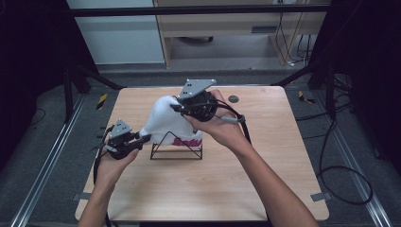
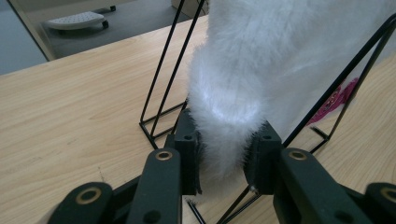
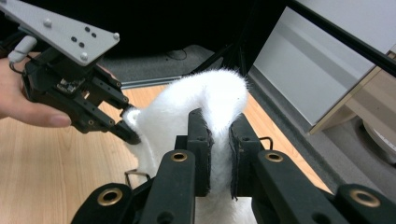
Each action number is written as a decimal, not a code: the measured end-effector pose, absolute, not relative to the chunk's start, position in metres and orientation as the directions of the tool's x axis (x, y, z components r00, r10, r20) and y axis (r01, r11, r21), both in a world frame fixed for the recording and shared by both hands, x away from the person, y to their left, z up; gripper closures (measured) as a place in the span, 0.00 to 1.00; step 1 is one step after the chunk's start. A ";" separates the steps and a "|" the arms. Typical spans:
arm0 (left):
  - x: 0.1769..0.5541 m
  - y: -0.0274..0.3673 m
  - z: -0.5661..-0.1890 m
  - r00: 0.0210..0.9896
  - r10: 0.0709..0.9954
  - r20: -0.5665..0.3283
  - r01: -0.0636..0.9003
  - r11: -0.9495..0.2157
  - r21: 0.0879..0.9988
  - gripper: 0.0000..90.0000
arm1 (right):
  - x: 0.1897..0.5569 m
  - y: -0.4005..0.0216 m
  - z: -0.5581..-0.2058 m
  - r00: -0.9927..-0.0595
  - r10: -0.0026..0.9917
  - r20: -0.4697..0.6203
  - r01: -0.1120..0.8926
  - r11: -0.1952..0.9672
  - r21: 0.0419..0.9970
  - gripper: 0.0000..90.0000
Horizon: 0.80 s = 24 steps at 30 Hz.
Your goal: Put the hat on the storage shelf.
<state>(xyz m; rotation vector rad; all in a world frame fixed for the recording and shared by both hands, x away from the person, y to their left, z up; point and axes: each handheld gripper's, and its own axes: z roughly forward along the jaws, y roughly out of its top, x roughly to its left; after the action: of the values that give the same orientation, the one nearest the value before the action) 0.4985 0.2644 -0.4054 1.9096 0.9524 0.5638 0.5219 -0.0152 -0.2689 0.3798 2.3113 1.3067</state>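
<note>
Toward the bench's (image 1: 265, 189) far edge, we hold a white fluffy cloth (image 1: 163, 120) draped over a black wire rack (image 1: 176, 150), left tongs (image 1: 144, 138) clamped on its lower hem, right tongs (image 1: 176, 108) pinching its top, apparently to spread it along the frame.

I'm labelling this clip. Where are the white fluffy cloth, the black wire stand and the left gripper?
white fluffy cloth (image 1: 163, 120): high view, its middle.
black wire stand (image 1: 176, 156): high view, its bottom rail.
left gripper (image 2: 227, 156): left gripper view, between its fingertips.
</note>
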 end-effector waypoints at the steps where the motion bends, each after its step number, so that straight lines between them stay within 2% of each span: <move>1: 0.499 0.265 -0.406 0.599 0.801 0.002 0.392 -0.295 0.871 0.77 | 0.522 -0.015 -0.270 -0.859 0.448 -0.249 0.020 0.514 0.857 0.91; 13: 0.500 0.268 -0.424 0.606 0.795 -0.013 0.423 -0.309 0.852 0.75 | 0.520 -0.009 -0.285 -0.866 0.442 -0.234 0.044 0.534 0.845 0.91; 17: 0.501 0.271 -0.431 0.603 0.797 -0.043 0.446 -0.291 0.847 0.72 | 0.521 -0.005 -0.290 -0.869 0.438 -0.229 0.052 0.541 0.839 0.91; 21: 0.499 0.278 -0.436 0.587 0.806 -0.076 0.463 -0.257 0.849 0.64 | 0.520 0.004 -0.294 -0.873 0.432 -0.228 0.061 0.559 0.827 0.91; 24: 0.494 0.285 -0.437 0.583 0.806 -0.103 0.465 -0.227 0.856 0.64 | 0.520 0.007 -0.296 -0.875 0.424 -0.234 0.055 0.567 0.822 0.91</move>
<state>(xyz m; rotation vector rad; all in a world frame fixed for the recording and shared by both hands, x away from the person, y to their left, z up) 0.4939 0.2851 -0.4373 1.8728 1.0279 0.4554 0.5201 0.0075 -0.2956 0.3876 2.3952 1.2350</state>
